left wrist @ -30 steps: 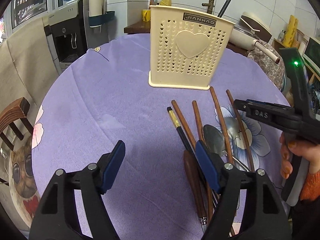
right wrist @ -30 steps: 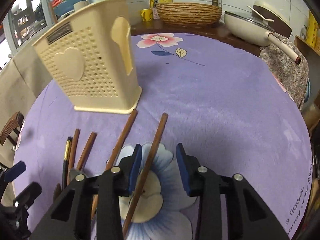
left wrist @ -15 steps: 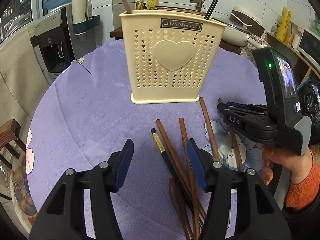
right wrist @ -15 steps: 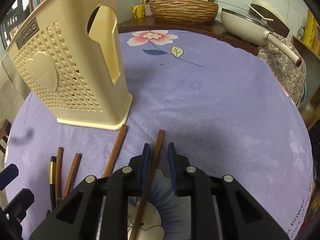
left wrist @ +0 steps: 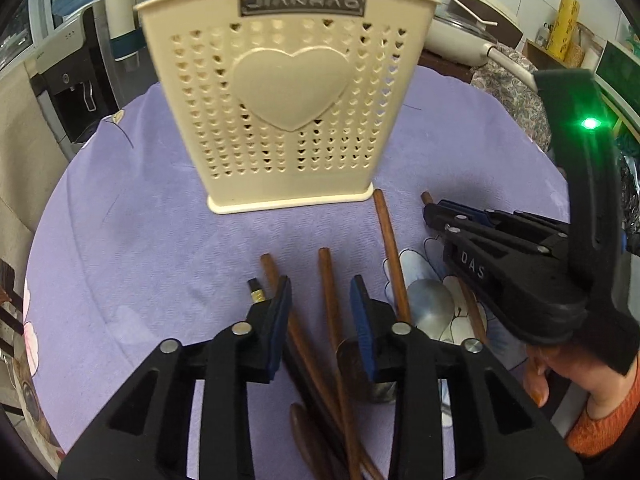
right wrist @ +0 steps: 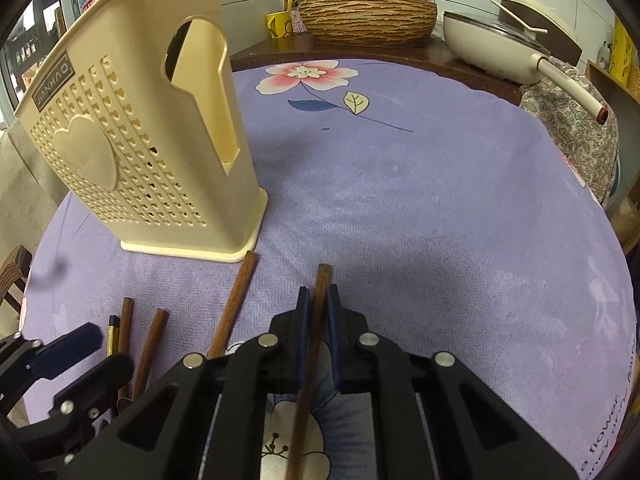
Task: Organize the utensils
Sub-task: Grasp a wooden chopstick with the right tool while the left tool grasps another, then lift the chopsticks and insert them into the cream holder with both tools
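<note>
A cream perforated utensil holder (left wrist: pixel 288 104) with a heart on its front stands on the purple tablecloth; it also shows in the right wrist view (right wrist: pixel 132 152). Several brown wooden chopsticks (left wrist: pixel 332 320), a black chopstick (left wrist: pixel 256 294) and a metal spoon (left wrist: pixel 432 308) lie in front of it. My left gripper (left wrist: pixel 320 304) is open, its blue pads either side of a brown chopstick. My right gripper (right wrist: pixel 318 300) is shut on a brown chopstick (right wrist: pixel 320 284) lying on the cloth; it shows at the right in the left wrist view (left wrist: pixel 434 208).
A cream pan (right wrist: pixel 500 44) and a woven basket (right wrist: pixel 368 14) stand on a counter beyond the table. A water dispenser (left wrist: pixel 76 80) is at the far left. A wooden chair (right wrist: pixel 14 276) stands by the table's left edge.
My right gripper has closed on the brown chopstick. My left gripper has moved right and forward over the chopsticks, its jaws narrowing around one. The holder looks closer in both views.
</note>
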